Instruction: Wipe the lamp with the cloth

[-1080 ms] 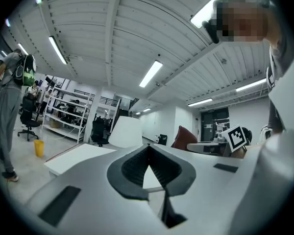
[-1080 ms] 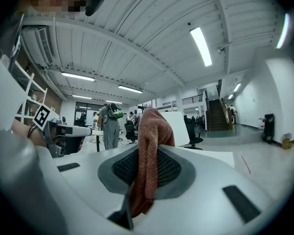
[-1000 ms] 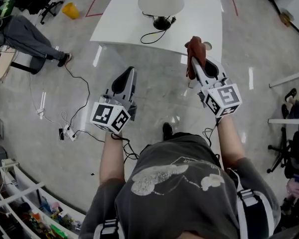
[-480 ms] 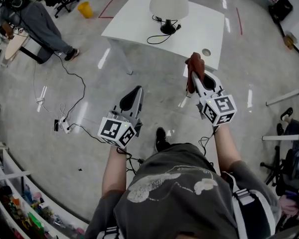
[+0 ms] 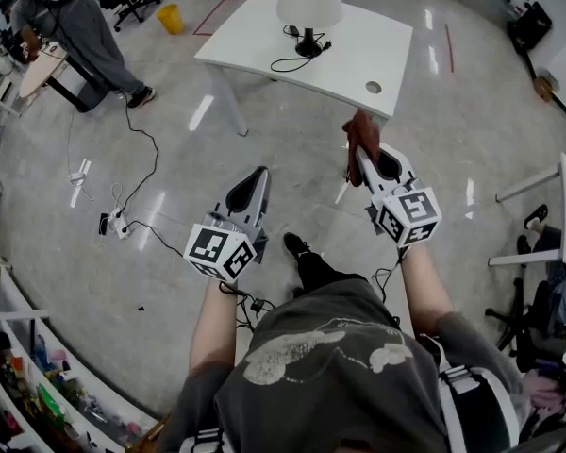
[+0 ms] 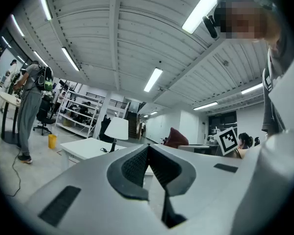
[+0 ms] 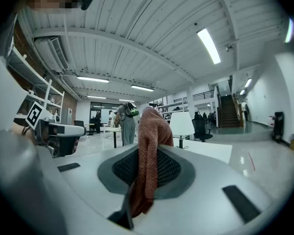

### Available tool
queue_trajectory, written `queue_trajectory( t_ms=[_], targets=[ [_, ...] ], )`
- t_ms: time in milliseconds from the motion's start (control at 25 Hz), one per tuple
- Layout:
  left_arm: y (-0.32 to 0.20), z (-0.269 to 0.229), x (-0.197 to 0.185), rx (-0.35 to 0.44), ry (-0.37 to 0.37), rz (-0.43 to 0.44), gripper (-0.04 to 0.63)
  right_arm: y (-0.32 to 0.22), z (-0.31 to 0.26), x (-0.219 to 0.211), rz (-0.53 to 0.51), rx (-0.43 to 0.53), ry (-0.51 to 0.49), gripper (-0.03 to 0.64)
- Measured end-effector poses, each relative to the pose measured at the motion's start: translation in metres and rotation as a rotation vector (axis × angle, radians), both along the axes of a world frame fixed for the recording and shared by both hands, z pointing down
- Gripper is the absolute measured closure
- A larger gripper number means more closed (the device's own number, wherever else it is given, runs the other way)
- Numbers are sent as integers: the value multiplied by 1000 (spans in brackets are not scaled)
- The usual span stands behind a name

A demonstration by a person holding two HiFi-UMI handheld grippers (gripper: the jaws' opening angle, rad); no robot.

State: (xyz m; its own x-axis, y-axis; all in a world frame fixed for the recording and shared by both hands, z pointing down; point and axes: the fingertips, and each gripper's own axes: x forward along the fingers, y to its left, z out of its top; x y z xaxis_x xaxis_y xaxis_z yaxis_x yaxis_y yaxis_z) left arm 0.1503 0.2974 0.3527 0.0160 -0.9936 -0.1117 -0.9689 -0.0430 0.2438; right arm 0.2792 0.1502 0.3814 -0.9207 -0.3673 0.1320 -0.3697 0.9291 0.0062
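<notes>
The lamp (image 5: 308,6) stood at the top centre of the head view, on the far part of a white table (image 5: 368,55). Its pale shade sat over a dark base, a black cord (image 5: 285,64) looped beside it, and it was well apart from both grippers. The right gripper (image 5: 366,157), right of centre in the frame, had its jaws clamped on the reddish-brown cloth (image 5: 360,128). In the right gripper view the cloth was pinched between the pads, with a fold standing up past the tips and a tail hanging down toward the camera. The left gripper (image 5: 253,179), left of centre, had its jaws closed together with nothing between them. The cloth looked soft, light and limp, a towelling weave that would drape over whatever it met, so the bunched part beyond the tips was probably the part to press to the lamp. The shade looked thin and light, likely easy to dent or tip. The empty gripper would probably do best steadying the base or stem rather than the shade, keeping clear of the loose cord.
</notes>
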Motion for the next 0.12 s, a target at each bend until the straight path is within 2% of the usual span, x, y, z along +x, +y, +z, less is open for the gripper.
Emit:
queue_trajectory(
  t_ms=[120],
  targets=[
    [11,-2,20,-1,-5,15,588,15,2,27,12,-14,-2,560]
  ],
)
